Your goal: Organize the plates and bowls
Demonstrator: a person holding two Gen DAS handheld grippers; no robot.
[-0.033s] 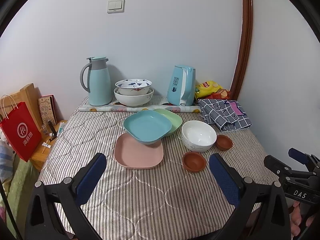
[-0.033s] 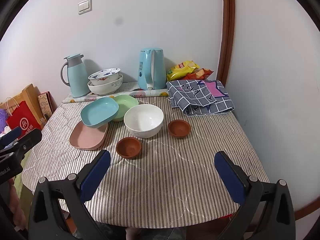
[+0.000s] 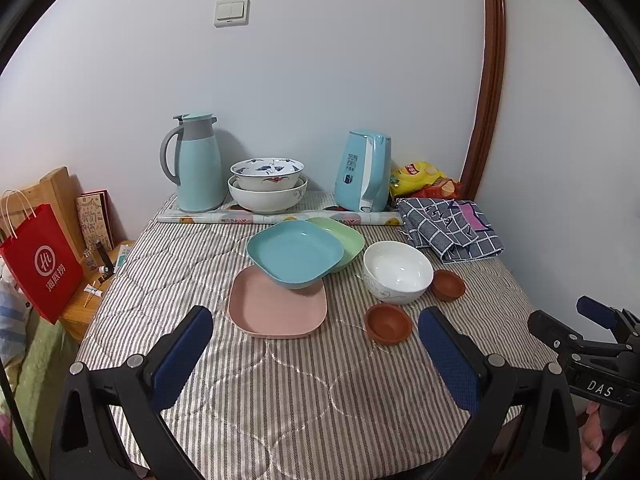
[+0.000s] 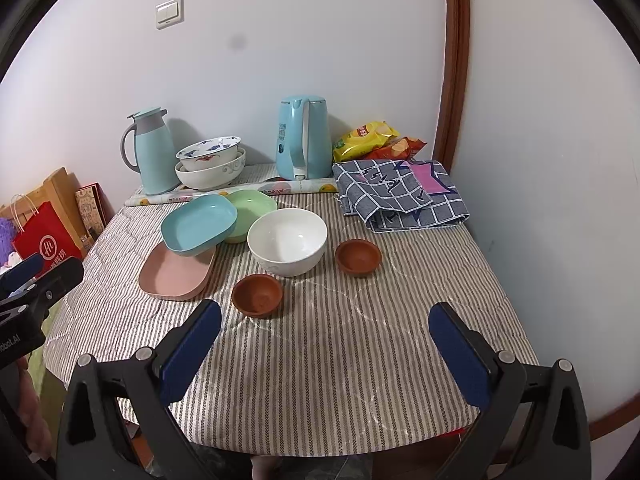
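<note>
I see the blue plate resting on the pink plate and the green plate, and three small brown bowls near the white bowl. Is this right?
Not quite: there are two small brown bowls, not three, one in front of the white bowl and one to its right, as the right wrist view shows. The rest holds.

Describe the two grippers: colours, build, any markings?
Both alike: black plastic frames with triangular cut-outs and silver bolts, two fingers each faced with dark blue textured pads. Left gripper; right gripper. Seen from the side, the right one's body bears white letters "DAS", the left one's "obot.AI". No cables or sleeves show.
</note>
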